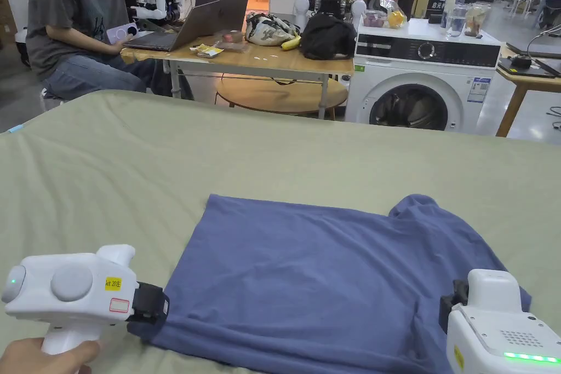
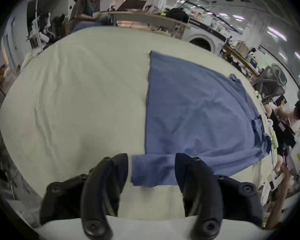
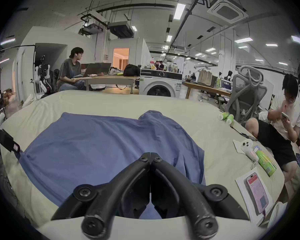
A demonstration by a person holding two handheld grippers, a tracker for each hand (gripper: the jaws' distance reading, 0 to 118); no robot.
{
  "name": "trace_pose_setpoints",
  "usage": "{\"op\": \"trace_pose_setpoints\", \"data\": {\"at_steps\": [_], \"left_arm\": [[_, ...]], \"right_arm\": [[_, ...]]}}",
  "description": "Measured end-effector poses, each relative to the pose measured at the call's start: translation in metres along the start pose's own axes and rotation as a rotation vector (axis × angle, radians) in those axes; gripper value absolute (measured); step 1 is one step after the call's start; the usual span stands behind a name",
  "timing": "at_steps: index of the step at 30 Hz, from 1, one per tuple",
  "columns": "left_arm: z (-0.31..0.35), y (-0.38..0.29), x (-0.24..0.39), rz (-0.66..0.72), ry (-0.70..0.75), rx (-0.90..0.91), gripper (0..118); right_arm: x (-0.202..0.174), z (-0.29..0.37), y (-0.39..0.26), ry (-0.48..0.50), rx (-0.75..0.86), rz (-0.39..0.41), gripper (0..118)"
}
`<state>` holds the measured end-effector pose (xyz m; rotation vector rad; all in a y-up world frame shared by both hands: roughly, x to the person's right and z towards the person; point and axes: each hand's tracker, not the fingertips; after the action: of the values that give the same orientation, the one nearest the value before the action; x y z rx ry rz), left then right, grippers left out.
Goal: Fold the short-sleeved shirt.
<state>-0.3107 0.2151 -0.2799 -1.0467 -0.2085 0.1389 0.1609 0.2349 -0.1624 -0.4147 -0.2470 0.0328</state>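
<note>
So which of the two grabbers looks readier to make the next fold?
Probably the left gripper: its jaws stand open around the blue shirt's near corner. The right gripper is shut over the shirt, apparently holding nothing.

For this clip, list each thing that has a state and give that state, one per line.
Blue short-sleeved cotton shirt: lying flat on the bed, partly folded.
Left tool: open, jaws either side of a shirt flap.
Right tool: shut, tips together over the shirt.
White washing machine: door closed.
Grey laptop: lid open.
</note>
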Motion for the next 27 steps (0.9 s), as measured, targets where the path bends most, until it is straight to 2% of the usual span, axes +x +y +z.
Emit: {"op": "trace_pose_setpoints", "data": {"at_steps": [5,7,11,13,15,16,18,20,23,27], "left_arm": [[-0.022,-0.024,-0.004,0.012,0.087,-0.136,58],[-0.015,-0.033,0.002,-0.030,0.094,-0.059,58],[-0.016,-0.038,0.011,-0.070,0.140,-0.064,57],[-0.018,-0.040,0.014,-0.083,0.146,-0.057,46],[-0.016,-0.041,0.015,-0.110,0.129,-0.047,18],[-0.014,-0.041,0.016,-0.116,0.112,-0.040,8],[-0.014,-0.041,0.018,-0.117,0.076,-0.034,2],[-0.014,-0.044,0.015,-0.137,0.070,-0.046,2],[-0.014,-0.049,0.012,-0.131,0.055,-0.032,2],[-0.014,-0.047,0.013,-0.129,0.051,-0.030,2]], "right_arm": [[0.010,0.001,-0.004,-0.010,-0.027,-0.005,0],[0.014,0.001,-0.006,-0.013,-0.038,-0.004,0],[0.024,0.002,-0.009,-0.036,-0.061,-0.005,0],[0.032,0.001,-0.008,-0.038,-0.094,-0.006,0],[0.038,0.000,-0.007,-0.046,-0.149,0.000,0],[0.043,-0.001,-0.007,-0.044,-0.187,0.005,0],[0.052,-0.002,-0.008,-0.045,-0.255,0.006,20],[0.064,0.001,-0.011,-0.034,-0.299,-0.008,52],[0.078,0.006,-0.024,-0.050,-0.376,0.034,54],[0.091,-0.001,-0.047,-0.060,-0.488,0.027,53]]}}
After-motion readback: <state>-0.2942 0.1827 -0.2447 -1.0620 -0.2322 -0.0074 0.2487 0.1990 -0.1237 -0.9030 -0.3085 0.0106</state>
